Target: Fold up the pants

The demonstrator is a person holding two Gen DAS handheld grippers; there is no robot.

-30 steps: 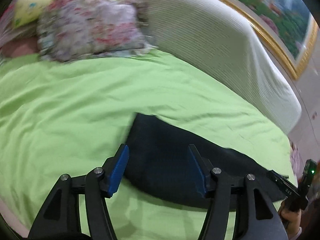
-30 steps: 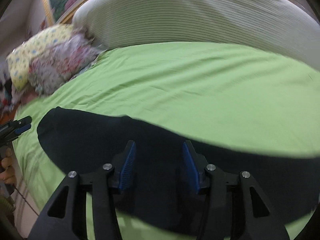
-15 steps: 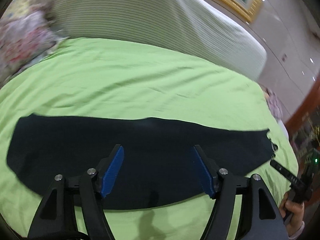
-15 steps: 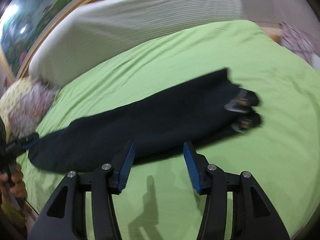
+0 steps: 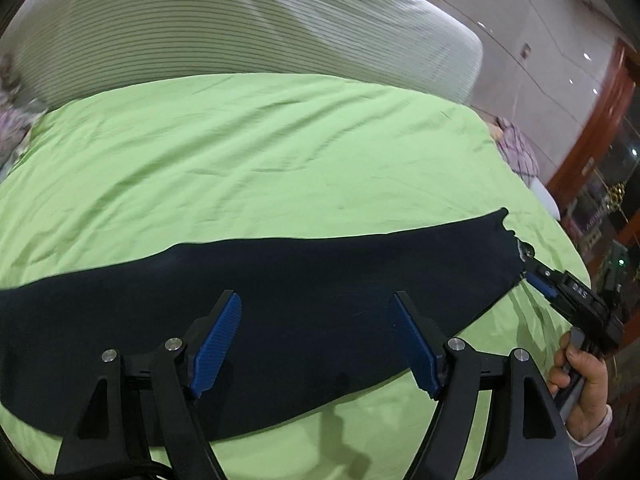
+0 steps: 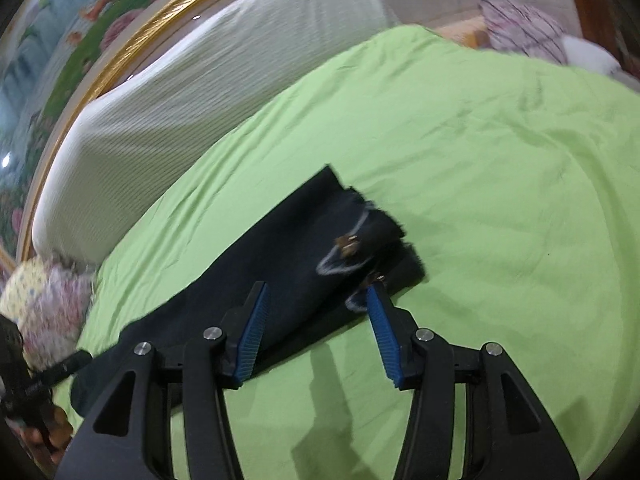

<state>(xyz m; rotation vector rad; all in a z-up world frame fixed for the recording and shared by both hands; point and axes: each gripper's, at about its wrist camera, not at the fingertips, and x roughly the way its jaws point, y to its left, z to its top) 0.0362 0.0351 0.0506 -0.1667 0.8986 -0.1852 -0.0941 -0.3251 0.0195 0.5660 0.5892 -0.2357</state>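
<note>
Dark navy pants (image 5: 300, 300) lie flat in one long strip across the green bed sheet (image 5: 260, 152). My left gripper (image 5: 318, 340) is open and empty, over the middle of the strip. My right gripper (image 6: 316, 322) is open and empty, at the waistband end (image 6: 360, 240), where metal clasps and pale stitching show. The right gripper also shows in the left wrist view (image 5: 540, 278), its tips at the pants' right end. The left gripper's tip shows in the right wrist view (image 6: 76, 360) at the far left end of the pants.
A white ribbed headboard cushion (image 5: 240, 28) runs along the far side of the bed. Floral pillows (image 6: 44, 312) lie at the left end. A checked cloth (image 6: 520, 28) lies beyond the right end. A gold-framed picture (image 6: 100, 40) hangs behind.
Both grippers have swung to the right along the pants. The left view went from the leg end to the middle; the right gripper moved to the waistband end and came closer.
</note>
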